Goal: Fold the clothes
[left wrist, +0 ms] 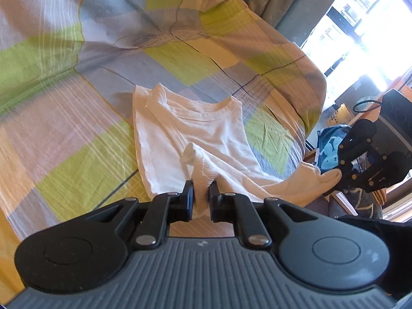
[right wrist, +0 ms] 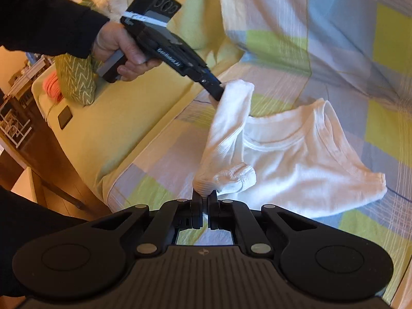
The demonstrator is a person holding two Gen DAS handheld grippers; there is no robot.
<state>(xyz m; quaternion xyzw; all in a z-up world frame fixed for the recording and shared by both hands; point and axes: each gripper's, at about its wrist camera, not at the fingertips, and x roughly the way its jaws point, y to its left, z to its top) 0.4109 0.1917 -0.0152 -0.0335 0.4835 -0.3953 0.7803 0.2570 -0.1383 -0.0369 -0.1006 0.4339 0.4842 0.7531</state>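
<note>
right wrist view alone shows hand (right wrist: 121, 51), green pillow (right wrist: 74, 77)

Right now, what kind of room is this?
Likely a bedroom in a home: a bed with a checked sheet, a white T-shirt lying on it, a sunlit window beside it.

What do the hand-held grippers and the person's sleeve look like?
Each hand-held gripper is black, with a ribbed grey body and round side discs. The left hand-held gripper has white lettering and a white strip. The sleeve is black.
</note>
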